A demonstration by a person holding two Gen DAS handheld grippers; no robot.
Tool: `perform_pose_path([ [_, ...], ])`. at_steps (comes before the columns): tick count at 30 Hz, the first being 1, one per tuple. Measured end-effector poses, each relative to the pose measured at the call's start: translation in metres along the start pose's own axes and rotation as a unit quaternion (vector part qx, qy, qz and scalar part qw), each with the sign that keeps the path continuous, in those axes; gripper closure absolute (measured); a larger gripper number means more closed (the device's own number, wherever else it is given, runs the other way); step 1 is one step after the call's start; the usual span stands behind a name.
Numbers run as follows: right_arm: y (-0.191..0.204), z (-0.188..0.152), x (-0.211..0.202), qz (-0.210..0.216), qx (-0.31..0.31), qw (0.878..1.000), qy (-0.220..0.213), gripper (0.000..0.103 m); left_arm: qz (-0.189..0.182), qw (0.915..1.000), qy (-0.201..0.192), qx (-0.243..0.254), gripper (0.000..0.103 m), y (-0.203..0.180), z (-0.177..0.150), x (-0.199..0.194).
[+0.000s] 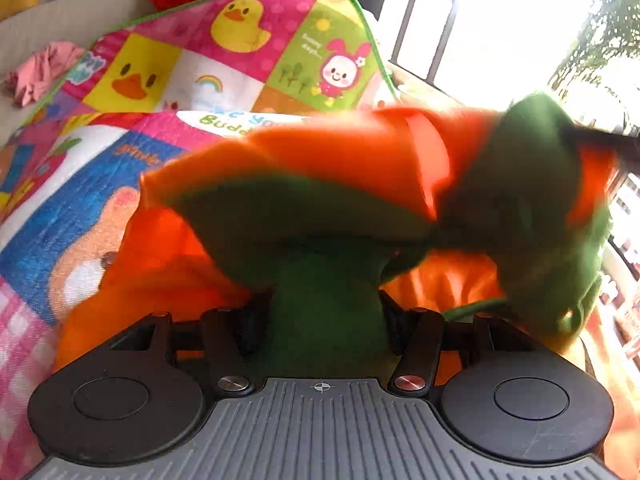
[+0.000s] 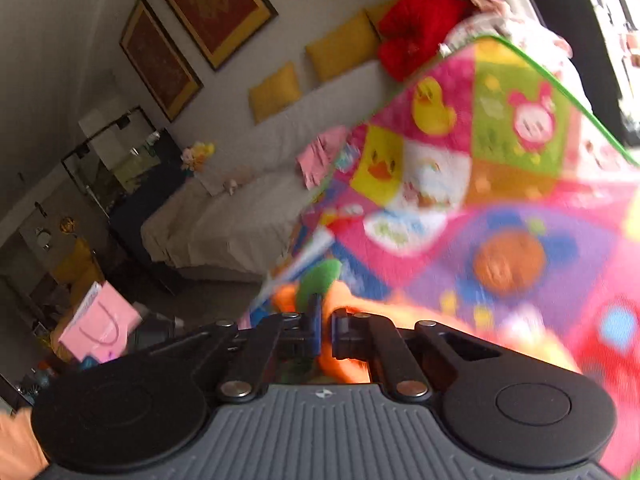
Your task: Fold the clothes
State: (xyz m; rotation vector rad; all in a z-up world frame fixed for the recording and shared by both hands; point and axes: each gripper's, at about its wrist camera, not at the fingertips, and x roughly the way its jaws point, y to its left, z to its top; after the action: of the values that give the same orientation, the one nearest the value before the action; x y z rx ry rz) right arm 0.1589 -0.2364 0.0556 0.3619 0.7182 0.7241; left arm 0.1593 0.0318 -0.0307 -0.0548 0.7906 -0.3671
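While both views are motion-blurred, the main relations read clearly enough. Left gripper (image 1: 324, 304) has its jaws clenched on a green fold of the orange-and-green garment (image 1: 344, 184), which bunches up directly ahead of the fingers and spreads right, held above the cartoon-print play mat (image 1: 168, 80). Orange cloth hangs on both sides of the pinched green section; a green panel lifts at the far right against the bright window (image 1: 500, 20). Right gripper (image 2: 325, 330) is closed to a narrow gap with orange fabric of the same garment caught between the fingers; a green tip of it shows just beyond the fingertips. Mat fills the right half of the right wrist view, its green-bound edge running along the far right. Pink garment (image 1: 44, 70) lies crumpled just off the mat's far left edge, on the pale sofa (image 2: 240, 216). Red cushion (image 2: 420, 32) and yellow cushions (image 2: 340, 48) sit along the sofa back, far side. Framed pictures (image 2: 208, 4) hang on the wall above. Pink bag (image 2: 100, 328) stands on the floor, near left. Fine detail of the fabric at the right fingertips cannot be resolved.
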Motion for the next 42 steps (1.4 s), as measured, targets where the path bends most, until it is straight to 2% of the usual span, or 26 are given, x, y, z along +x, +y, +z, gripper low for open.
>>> perform_pose_path([
  [4,-0.019,-0.057,-0.006,-0.05,0.05,0.996,0.045,0.099,0.014,0.9998,0.003,0.01,0.032,-0.005,-0.004,-0.018],
  [6,-0.026,-0.077,-0.006,-0.064,0.058,0.995,0.048,0.099,0.017,0.9995,-0.006,0.025,0.02,-0.011,-0.009,-0.038],
  [11,-0.02,-0.09,-0.005,-0.066,0.034,0.997,0.028,0.099,0.004,0.9983,-0.036,0.045,0.018,-0.024,-0.016,-0.1],
  [14,-0.018,-0.092,-0.005,-0.068,0.02,0.997,0.028,0.099,0.006,0.9949,-0.084,0.056,0.016,-0.032,-0.008,-0.133],
  [17,-0.018,-0.096,-0.007,-0.072,0.001,0.997,0.027,0.1,0.022,0.9906,-0.127,0.046,0.015,-0.033,0.011,-0.138],
  [19,-0.017,-0.1,-0.009,-0.077,-0.008,0.997,0.026,0.099,0.032,0.9914,-0.123,0.033,0.019,-0.03,0.02,-0.115],
  [20,-0.016,-0.101,-0.01,-0.079,-0.012,0.996,0.026,0.099,0.04,0.9922,-0.113,0.033,0.034,-0.029,0.021,-0.1],
  [21,-0.014,-0.1,-0.011,-0.083,-0.018,0.996,0.026,0.099,0.053,0.9931,-0.096,0.04,0.056,-0.029,0.019,-0.083],
  [23,-0.009,-0.097,-0.013,-0.092,-0.034,0.995,0.027,0.099,0.065,0.9951,-0.058,0.048,0.065,-0.028,0.008,-0.055],
  [26,0.006,-0.086,-0.031,-0.106,-0.076,0.991,0.016,0.097,0.067,0.9963,-0.022,0.05,0.065,-0.024,-0.014,-0.036],
  [29,0.029,-0.064,-0.05,-0.116,-0.133,0.984,-0.023,0.097,0.07,0.9957,-0.025,0.055,0.065,-0.023,-0.022,-0.04],
  [32,0.047,-0.044,-0.046,-0.123,-0.177,0.976,-0.044,0.088,0.07,0.9958,-0.025,0.054,0.065,-0.023,-0.025,-0.045],
  [34,0.051,-0.039,-0.026,-0.128,-0.198,0.971,-0.026,0.077,0.07,0.9959,-0.026,0.051,0.065,-0.023,-0.027,-0.047],
  [35,0.05,-0.041,-0.014,-0.135,-0.212,0.968,-0.01,0.066,0.069,0.9961,-0.027,0.049,0.065,-0.022,-0.028,-0.048],
  [36,0.047,-0.049,0.0,-0.153,-0.234,0.96,0.016,0.059,0.067,0.9963,-0.027,0.046,0.065,-0.021,-0.029,-0.049],
  [39,0.038,-0.071,0.038,-0.201,-0.293,0.931,0.085,0.055,0.059,0.9972,-0.027,0.039,0.063,-0.019,-0.031,-0.053],
  [42,0.039,-0.08,0.038,-0.204,-0.315,0.923,0.083,0.052,0.053,0.9975,-0.026,0.038,0.062,-0.019,-0.033,-0.057],
])
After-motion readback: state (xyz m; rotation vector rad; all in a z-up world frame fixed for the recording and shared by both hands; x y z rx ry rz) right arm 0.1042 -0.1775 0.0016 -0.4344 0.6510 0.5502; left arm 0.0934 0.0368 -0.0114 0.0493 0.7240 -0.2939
